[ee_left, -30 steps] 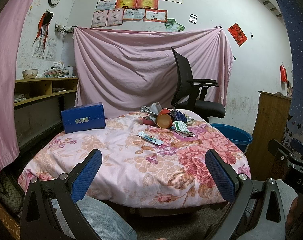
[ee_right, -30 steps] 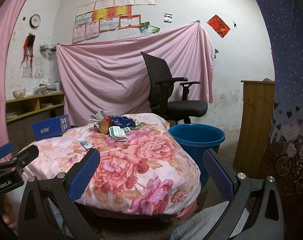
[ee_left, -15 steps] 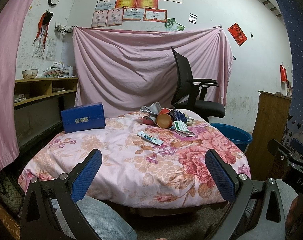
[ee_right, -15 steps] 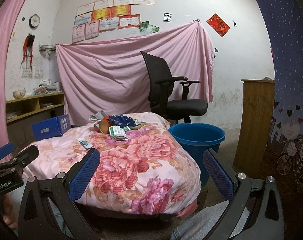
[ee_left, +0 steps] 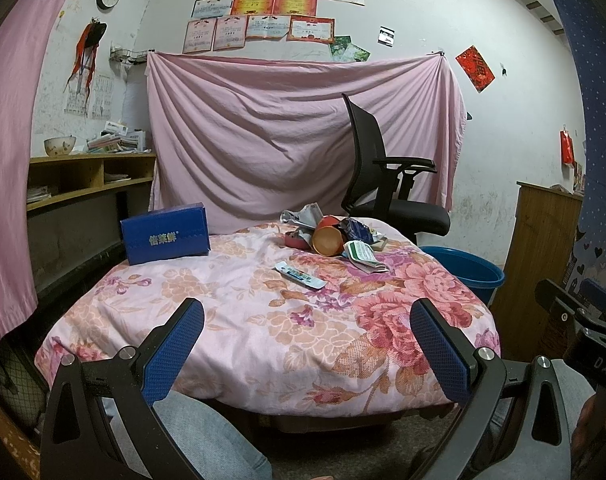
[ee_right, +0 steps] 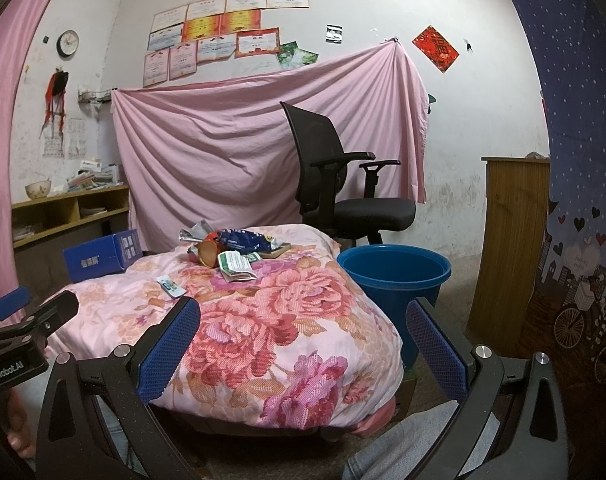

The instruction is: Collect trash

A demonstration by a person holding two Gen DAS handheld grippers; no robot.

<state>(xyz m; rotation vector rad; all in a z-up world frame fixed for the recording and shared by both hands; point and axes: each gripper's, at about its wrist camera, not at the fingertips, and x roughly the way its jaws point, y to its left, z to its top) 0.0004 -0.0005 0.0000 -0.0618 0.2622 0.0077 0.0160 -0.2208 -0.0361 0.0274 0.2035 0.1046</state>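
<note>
1. Set against the frames from half a second and a second before, nothing has visibly shifted: both views keep the same framing, and the trash lies as it did.
2. The left gripper (ee_left: 306, 344) hangs short of the near edge of the bench (ee_left: 231, 320), which is draped in a floral cover; its blue fingers (ee_left: 174, 352) are spread wide, holding and touching nothing.
3. The right gripper (ee_right: 303, 344) is likewise spread wide and empty.
4. The trash pile (ee_left: 335, 236), with an orange cup and crumpled wrappers, sits at the far side of the cover; a flat wrapper (ee_left: 299, 275) lies apart, nearer.
5. A blue box (ee_left: 165, 236) stands at the far left.
6. A blue bucket (ee_right: 395, 276) stands on the floor just beside the bench's right edge.
</note>
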